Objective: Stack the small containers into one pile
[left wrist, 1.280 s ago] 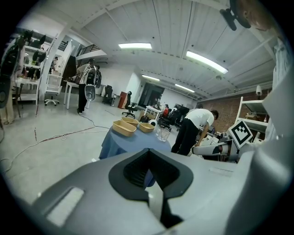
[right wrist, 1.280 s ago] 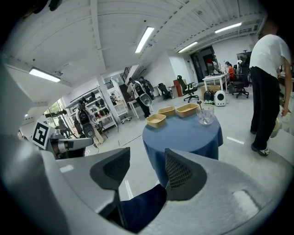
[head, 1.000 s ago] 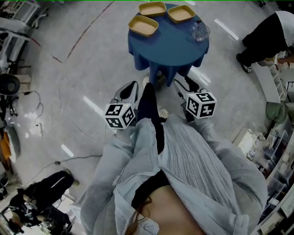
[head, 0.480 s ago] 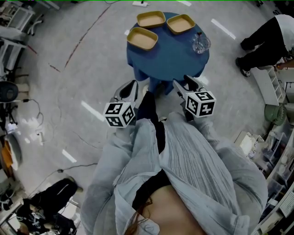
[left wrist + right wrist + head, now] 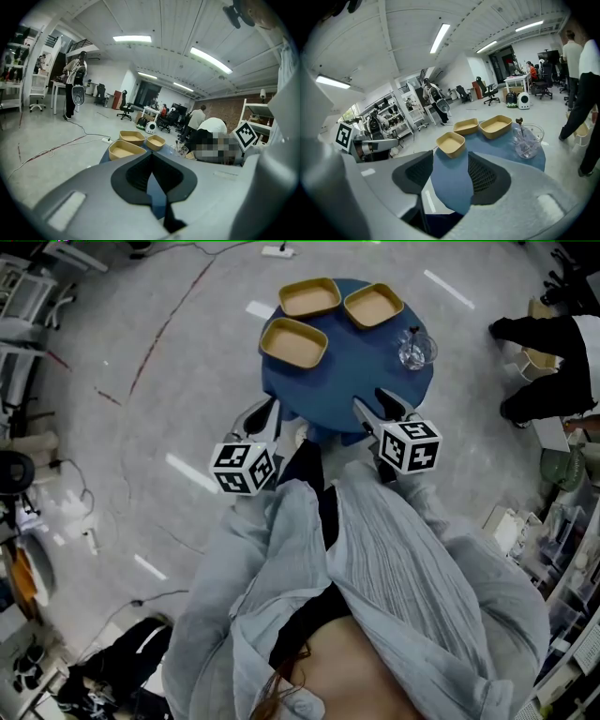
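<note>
On blue table (image 5: 361, 367): three containers (image 5: 293, 341), glass bowl (image 5: 415, 350) beside | left tool (image 5: 151, 161) closed | right tool (image 5: 450, 161) apart, empty

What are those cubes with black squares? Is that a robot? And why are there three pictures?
No robot here: a person holds a left gripper and a right gripper, one in each hand. The patterned cubes are parts of them. One picture comes from a camera on the person's head, looking down; the others from cameras riding on each gripper. On the blue table sit three tan containers, not yet stacked, and a clear cup. The left fingers are together, the right ones apart. Nothing is held.
</note>
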Available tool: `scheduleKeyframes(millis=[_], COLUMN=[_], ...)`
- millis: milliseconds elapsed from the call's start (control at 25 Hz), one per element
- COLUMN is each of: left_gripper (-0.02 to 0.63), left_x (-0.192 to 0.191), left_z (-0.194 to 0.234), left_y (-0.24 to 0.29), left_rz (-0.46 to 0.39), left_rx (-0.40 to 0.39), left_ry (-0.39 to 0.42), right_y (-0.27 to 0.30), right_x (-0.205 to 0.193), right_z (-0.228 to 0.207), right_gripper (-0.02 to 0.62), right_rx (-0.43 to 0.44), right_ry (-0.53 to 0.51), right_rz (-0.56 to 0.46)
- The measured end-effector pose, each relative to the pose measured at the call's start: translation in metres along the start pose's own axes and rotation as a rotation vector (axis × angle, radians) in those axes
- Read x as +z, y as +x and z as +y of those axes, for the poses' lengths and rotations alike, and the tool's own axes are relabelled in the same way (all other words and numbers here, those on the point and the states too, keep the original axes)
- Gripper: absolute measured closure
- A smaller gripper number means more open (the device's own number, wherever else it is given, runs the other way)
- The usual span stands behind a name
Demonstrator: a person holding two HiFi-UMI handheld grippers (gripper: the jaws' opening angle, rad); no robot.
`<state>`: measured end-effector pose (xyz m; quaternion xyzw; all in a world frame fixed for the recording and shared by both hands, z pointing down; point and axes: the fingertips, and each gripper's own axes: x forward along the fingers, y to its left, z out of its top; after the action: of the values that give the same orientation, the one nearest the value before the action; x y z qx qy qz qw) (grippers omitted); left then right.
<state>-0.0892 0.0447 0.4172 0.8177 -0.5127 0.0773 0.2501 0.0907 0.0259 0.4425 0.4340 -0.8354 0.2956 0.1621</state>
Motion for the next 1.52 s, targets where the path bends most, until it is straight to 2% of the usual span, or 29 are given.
scheduleKeyframes(millis=[480, 800, 1000, 1200, 1520], left_gripper=[0.591, 0.591, 0.591, 0.591, 0.591], left_x=[0.032, 0.036, 0.029, 0.018, -0.003], left_z=[0.053, 0.089, 0.117, 0.153, 0.137], left_y=[0.050, 0.080, 0.099, 0.109, 0.119], left_rz=[0.035, 0.075, 0.110, 0.133, 0.144], left_rx=[-0.034, -0.064, -0.091, -0.086, -0.054], left_ry=[-0.001, -0.001, -0.004, -0.019, -0.033], right_y=[0.063, 0.106, 0.137, 0.172, 0.171], right_x=[0.031, 0.040, 0.030, 0.015, -0.010], right_z=[-0.009, -0.010, -0.013, -0.003, -0.030], right_gripper=[0.360, 0.359, 0.359, 0.359, 0.359], right_rx=[-0.009, -0.008, -0.033, -0.063, -0.113], right_ry=[0.057, 0.185, 0.311, 0.363, 0.443], right_rz=[0.030, 0.052, 0.085, 0.134, 0.161])
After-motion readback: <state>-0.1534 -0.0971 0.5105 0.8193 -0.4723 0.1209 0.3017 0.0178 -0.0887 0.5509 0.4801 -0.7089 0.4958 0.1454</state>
